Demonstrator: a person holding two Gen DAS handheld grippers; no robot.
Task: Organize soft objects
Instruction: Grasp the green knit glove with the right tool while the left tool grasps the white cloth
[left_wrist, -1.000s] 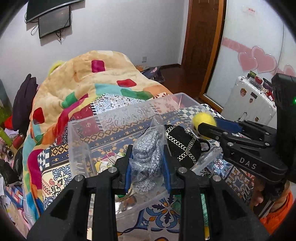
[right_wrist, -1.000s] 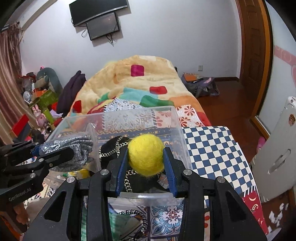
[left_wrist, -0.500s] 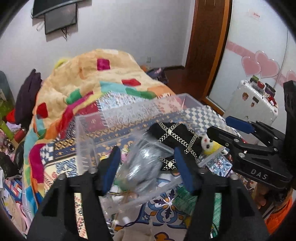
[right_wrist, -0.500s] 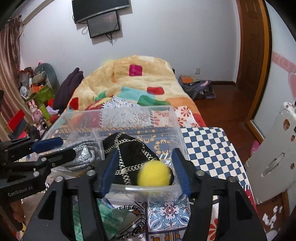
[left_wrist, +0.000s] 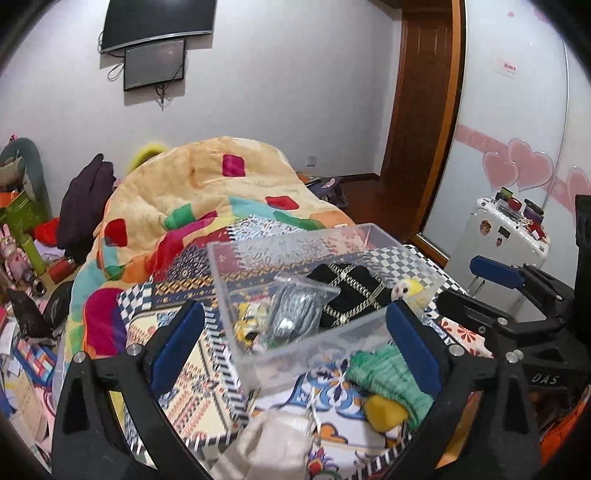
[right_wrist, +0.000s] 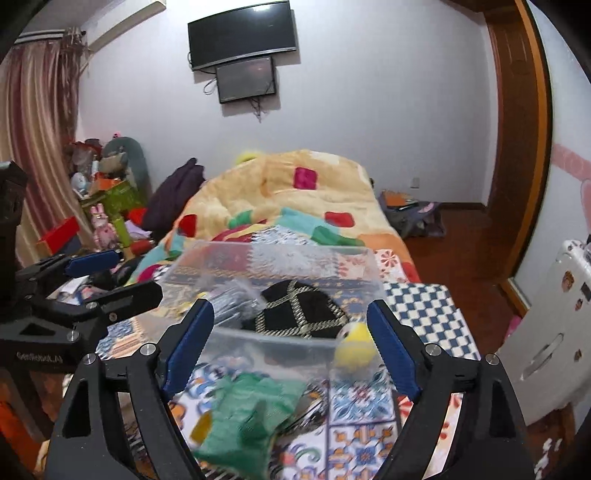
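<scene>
A clear plastic bin (left_wrist: 314, 343) (right_wrist: 280, 341) stands on the patterned bedspread. Inside lie a bagged grey knit item (left_wrist: 295, 314), a black bag with gold chain trim (left_wrist: 351, 295) (right_wrist: 295, 310) and a yellow plush ball (left_wrist: 408, 290) (right_wrist: 354, 347) at the right corner. My left gripper (left_wrist: 295, 349) is open and empty, just in front of the bin. My right gripper (right_wrist: 291, 354) is open and empty, also before the bin. A green knit item with yellow tip (left_wrist: 388, 380) (right_wrist: 251, 410) and a beige cloth (left_wrist: 273, 443) lie outside, near the grippers.
A bright patchwork blanket (left_wrist: 207, 195) is heaped behind the bin. A white suitcase (left_wrist: 495, 254) stands at the right by the wooden door (left_wrist: 421, 110). Clutter and toys (right_wrist: 103, 206) fill the floor at the left.
Both grippers opened: the left let go of the bagged grey knit and the right let go of the yellow ball, and both now lie in the bin. Both grippers pulled back.
</scene>
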